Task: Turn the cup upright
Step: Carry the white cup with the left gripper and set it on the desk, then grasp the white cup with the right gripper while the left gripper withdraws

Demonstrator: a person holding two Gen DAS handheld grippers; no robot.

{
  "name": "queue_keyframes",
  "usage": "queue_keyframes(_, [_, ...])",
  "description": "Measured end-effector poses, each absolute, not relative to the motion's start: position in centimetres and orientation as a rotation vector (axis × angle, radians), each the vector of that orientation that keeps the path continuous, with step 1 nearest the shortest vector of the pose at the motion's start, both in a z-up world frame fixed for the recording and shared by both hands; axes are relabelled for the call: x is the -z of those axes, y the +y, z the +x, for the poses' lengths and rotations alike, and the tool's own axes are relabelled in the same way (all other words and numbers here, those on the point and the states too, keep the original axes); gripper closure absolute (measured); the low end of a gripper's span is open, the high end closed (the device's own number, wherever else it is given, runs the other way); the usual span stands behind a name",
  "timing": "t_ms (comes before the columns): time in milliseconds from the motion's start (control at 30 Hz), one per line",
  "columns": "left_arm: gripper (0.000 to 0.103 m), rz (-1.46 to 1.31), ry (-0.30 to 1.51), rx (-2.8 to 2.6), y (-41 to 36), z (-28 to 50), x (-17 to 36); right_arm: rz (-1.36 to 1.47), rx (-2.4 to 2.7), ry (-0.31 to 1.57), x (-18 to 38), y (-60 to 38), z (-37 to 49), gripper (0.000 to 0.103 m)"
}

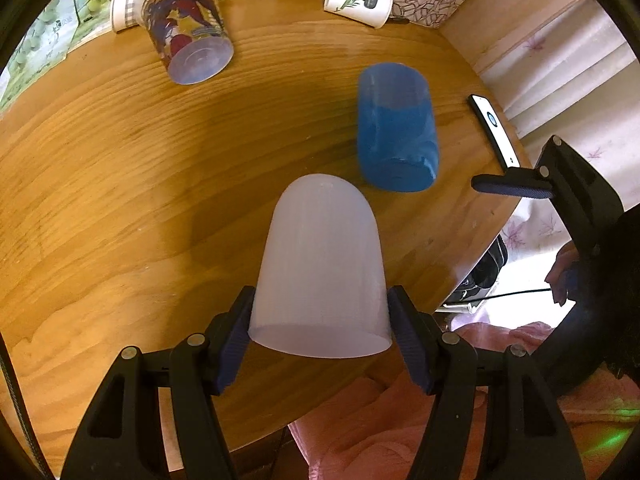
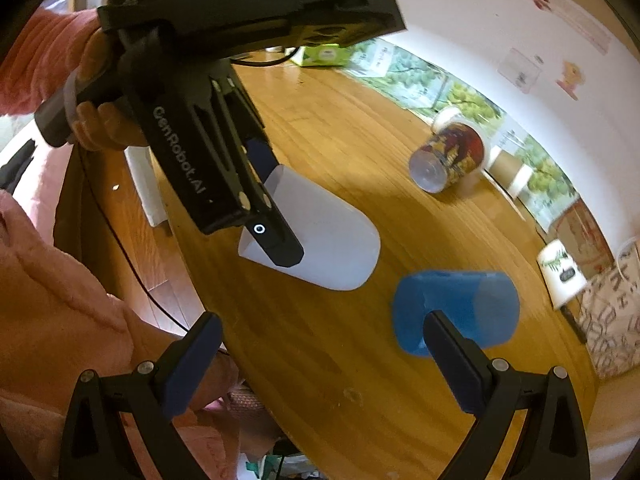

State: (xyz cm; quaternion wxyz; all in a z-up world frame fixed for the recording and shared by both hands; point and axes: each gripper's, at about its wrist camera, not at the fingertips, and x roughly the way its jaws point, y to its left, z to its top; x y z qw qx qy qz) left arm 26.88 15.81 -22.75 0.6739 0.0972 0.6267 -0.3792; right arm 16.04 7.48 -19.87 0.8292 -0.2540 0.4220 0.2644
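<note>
A white translucent cup [image 1: 320,268] lies between the fingers of my left gripper [image 1: 320,320], which is shut on it near its rim; its closed bottom points away from me, over the wooden table [image 1: 140,160]. It also shows in the right wrist view [image 2: 324,236], held by the left gripper. A blue cup [image 1: 394,128] lies on its side just beyond, seen in the right wrist view [image 2: 460,308] too. My right gripper [image 2: 320,344] is open and empty, near the table's edge, its right finger in front of the blue cup.
A printed cup [image 1: 188,28] lies on its side at the far left, with a checked paper cup [image 1: 124,4] behind it. A white plant-print cup [image 1: 358,0] lies at the back. A phone [image 1: 494,128] rests on the table's right edge. Papers line the far edge.
</note>
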Motion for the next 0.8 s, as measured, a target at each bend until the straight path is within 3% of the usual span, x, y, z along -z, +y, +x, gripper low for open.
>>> queue_keyframes(633, [0.027,0.129,1.447,0.818,18.8,27.8,22.3,-0.822,-0.78,0.835,20.2,10.6,17.9,0.002])
queue_keyframes(700, [0.02,0.105,1.439,0.805,19.1,27.9,22.0,-0.863,-0.82,0.825,20.3,10.8,17.7,0.002])
queue_keyframes(800, [0.019,0.07,1.384,0.79,20.0,27.7,21.3,-0.923,-0.872,0.805,20.5,11.2,17.3,0.002])
